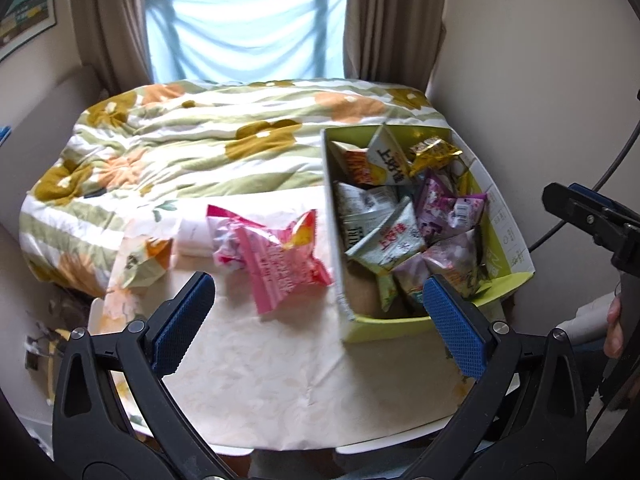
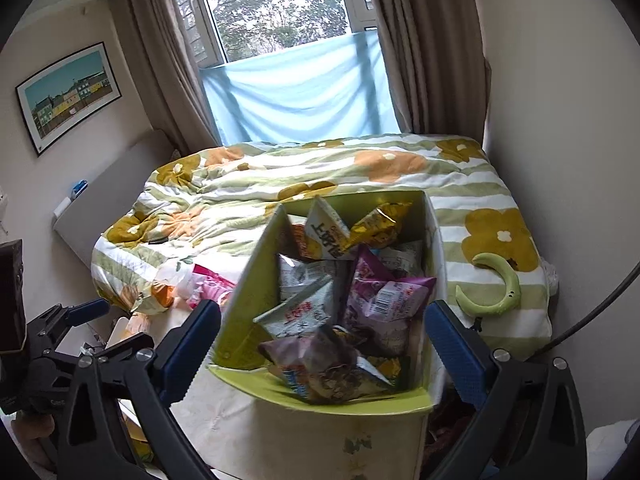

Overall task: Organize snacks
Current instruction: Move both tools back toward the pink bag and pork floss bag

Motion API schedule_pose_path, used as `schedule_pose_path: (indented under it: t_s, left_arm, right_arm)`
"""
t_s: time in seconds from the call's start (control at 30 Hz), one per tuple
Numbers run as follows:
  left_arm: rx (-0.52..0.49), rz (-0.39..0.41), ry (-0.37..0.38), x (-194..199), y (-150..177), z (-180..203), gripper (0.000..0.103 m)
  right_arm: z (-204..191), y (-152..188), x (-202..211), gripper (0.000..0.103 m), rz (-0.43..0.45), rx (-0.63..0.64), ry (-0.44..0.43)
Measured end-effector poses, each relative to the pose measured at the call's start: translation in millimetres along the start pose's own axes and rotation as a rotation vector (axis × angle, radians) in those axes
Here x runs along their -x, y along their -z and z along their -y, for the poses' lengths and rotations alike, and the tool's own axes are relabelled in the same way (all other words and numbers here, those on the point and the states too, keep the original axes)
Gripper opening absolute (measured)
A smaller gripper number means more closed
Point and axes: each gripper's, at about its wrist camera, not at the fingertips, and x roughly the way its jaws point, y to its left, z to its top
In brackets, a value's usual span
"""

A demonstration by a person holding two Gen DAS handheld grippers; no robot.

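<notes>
A green cardboard box (image 1: pixel 340 248) full of several snack packets (image 1: pixel 396 236) stands on the table's right side; it also shows in the right wrist view (image 2: pixel 248 300). A pink snack packet (image 1: pixel 280 256) lies on the table just left of the box, partly hidden behind the box wall in the right wrist view (image 2: pixel 208 284). My left gripper (image 1: pixel 320 320) is open and empty, above the table in front of the packet and box. My right gripper (image 2: pixel 320 344) is open and empty, straddling the box's near end; it appears at the right edge of the left wrist view (image 1: pixel 588 216).
The table (image 1: pixel 280 380) has a pale floral cloth. A bed with a flowered quilt (image 1: pixel 200 140) lies behind it. A green crescent-shaped thing (image 2: pixel 500 292) rests on the quilt. A folded white item (image 1: pixel 192 236) lies left of the pink packet. Walls stand close on the right.
</notes>
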Motion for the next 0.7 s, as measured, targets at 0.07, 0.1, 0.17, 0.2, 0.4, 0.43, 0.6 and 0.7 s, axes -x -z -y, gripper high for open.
schedule_pose_path:
  t_s: [0.07, 0.1, 0.17, 0.2, 0.4, 0.43, 0.6, 0.7]
  left_arm:
    - [0.015, 0.01, -0.011, 5.4, 5.5, -19.3, 0.103]
    - [0.023, 0.013, -0.014, 6.6, 8.3, -28.9, 0.103]
    - [0.035, 0.023, -0.013, 9.9, 13.2, -49.9, 0.103]
    - [0.037, 0.026, -0.012, 10.6, 15.1, -60.2, 0.103]
    - [0.026, 0.023, -0.021, 8.6, 17.9, -124.3, 0.103]
    - [0.025, 0.029, -0.025, 7.6, 17.7, -137.0, 0.103]
    - [-0.003, 0.027, -0.036, -7.6, 16.1, -184.7, 0.103]
    - [-0.028, 0.003, -0.025, -24.6, 15.9, -212.2, 0.103]
  right_arm:
    - [-14.6, -0.5, 3.0, 0.102, 0.013, 0.015, 0.01]
    - [-22.6, -0.3, 4.5, 0.102, 0.025, 0.013, 0.005]
    - [-36.9, 0.2, 4.1, 0.102, 0.032, 0.002, -0.02]
    - [-46.2, 1.0, 2.9, 0.102, 0.033, 0.001, -0.029]
    - [-104.5, 4.2, -16.5, 0.102, 0.031, -0.014, -0.018]
    - [-112.1, 4.3, -20.0, 0.102, 0.03, -0.011, -0.009]
    - [-157.9, 13.3, -49.7, 0.102, 0.009, -0.038, 0.028]
    - [-180.4, 22.2, -71.1, 0.102, -0.011, -0.049, 0.05]
